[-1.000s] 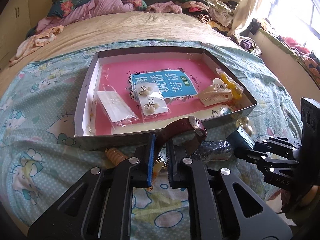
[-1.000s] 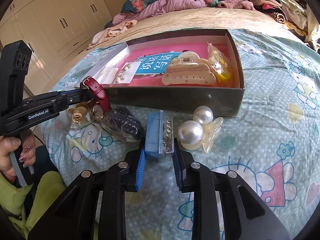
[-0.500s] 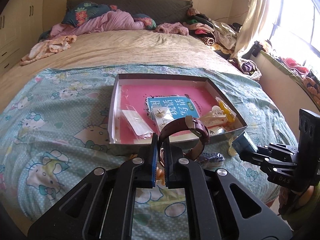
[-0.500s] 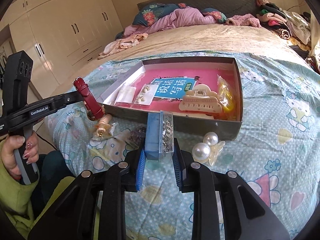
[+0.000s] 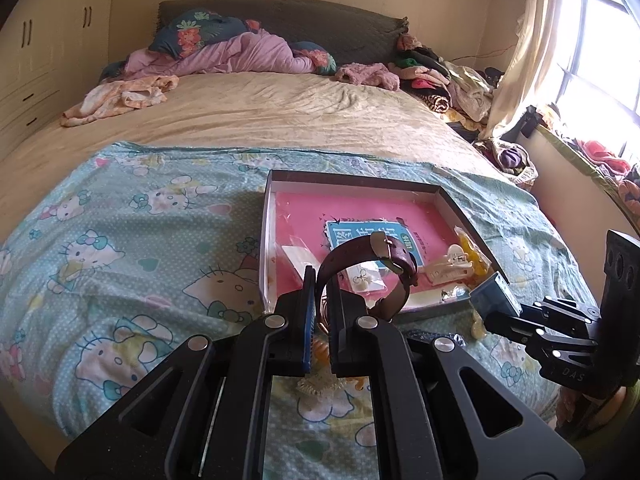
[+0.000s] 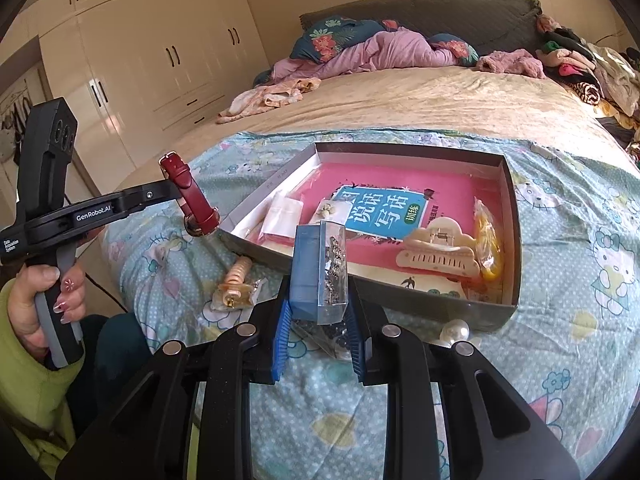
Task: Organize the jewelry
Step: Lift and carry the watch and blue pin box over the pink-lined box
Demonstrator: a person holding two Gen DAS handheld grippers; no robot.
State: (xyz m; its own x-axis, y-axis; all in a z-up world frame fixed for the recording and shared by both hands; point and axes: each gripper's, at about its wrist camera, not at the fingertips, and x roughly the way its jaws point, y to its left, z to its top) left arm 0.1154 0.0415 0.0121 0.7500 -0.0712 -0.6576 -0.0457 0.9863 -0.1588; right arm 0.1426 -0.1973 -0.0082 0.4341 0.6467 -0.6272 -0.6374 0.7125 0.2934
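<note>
Honestly, both claws are loaded here, so the worry is drops. The left claw (image 5: 322, 300) is clamped on a dark red watch (image 5: 372, 268), pinching just one side of the strap loop, with the buckle end arching free above the near edge of the box (image 5: 460, 208). A thin curved strap between flat pads looks like it could pivot or slide out if the hand tilts, and the dangling half might snag the box's near wall on the way in.

The right claw (image 6: 318, 316) is gripping a small clear case (image 6: 320, 272) with a blue backing and sparkly bits inside, held upright by its lower end. It stands tall above the pads, so my guess is a quick swing could lever it loose; smooth plastic doesn't help.

Count, near to far. Loose on the Hello Kitty blanket (image 6: 560, 360) in front of the box:
- one dark beaded thing in a bag (image 6: 324, 332), right under the right claw
- one pearl clip (image 6: 454, 330) with two big pearls, as far as I can tell
- one ridged tan clip (image 6: 236, 280) in plastic

In the box:
- one cream claw hair clip (image 6: 438, 258)
- one yellow item in a bag (image 6: 490, 236)
- one card of pearl earrings (image 6: 330, 210)
- one white packet (image 6: 284, 216)
- one pink booklet (image 6: 380, 208) underneath it all

Far end of the bed is just piled bedding and clothes (image 6: 580, 64).
</note>
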